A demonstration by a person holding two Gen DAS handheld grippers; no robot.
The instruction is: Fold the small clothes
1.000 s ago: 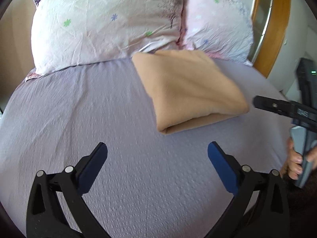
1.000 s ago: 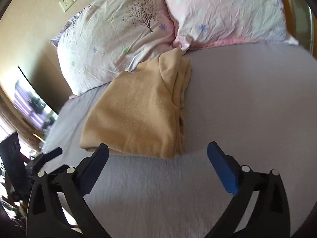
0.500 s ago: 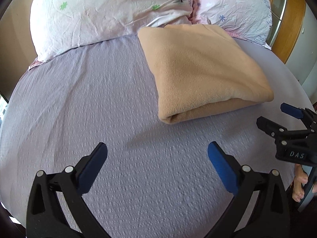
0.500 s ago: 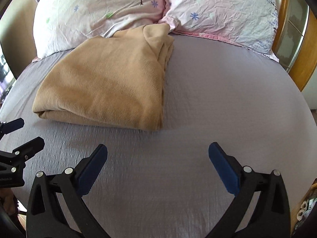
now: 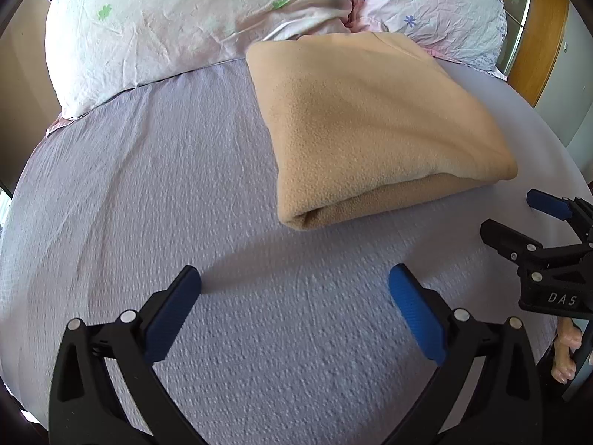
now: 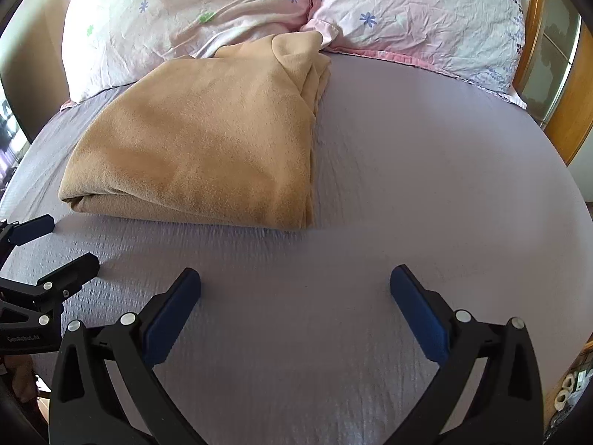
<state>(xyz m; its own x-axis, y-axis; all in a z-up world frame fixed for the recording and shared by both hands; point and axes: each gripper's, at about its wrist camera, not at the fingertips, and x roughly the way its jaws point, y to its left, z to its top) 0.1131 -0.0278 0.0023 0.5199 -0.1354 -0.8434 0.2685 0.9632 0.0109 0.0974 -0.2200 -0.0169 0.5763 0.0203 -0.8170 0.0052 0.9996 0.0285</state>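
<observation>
A folded tan fleece garment point(image 5: 370, 126) lies on the lilac bed sheet point(image 5: 148, 193), its far end against the pillows; it also shows in the right wrist view point(image 6: 207, 148). My left gripper point(image 5: 294, 289) is open and empty, hovering over the bare sheet in front of the garment's folded corner. My right gripper point(image 6: 294, 287) is open and empty over the sheet, in front of the garment's near right corner. The right gripper shows at the right edge of the left wrist view point(image 5: 519, 222), and the left gripper at the left edge of the right wrist view point(image 6: 52, 244).
Two floral pink-white pillows point(image 5: 178, 18) point(image 6: 418, 15) lie along the head of the bed. A wooden frame point(image 6: 570, 111) stands at the right. The mattress edge curves away on the right point(image 6: 578, 200).
Both grippers have moved closer to the folded garment, which now looks larger in both views. Both stay open, and the garment has not moved.
</observation>
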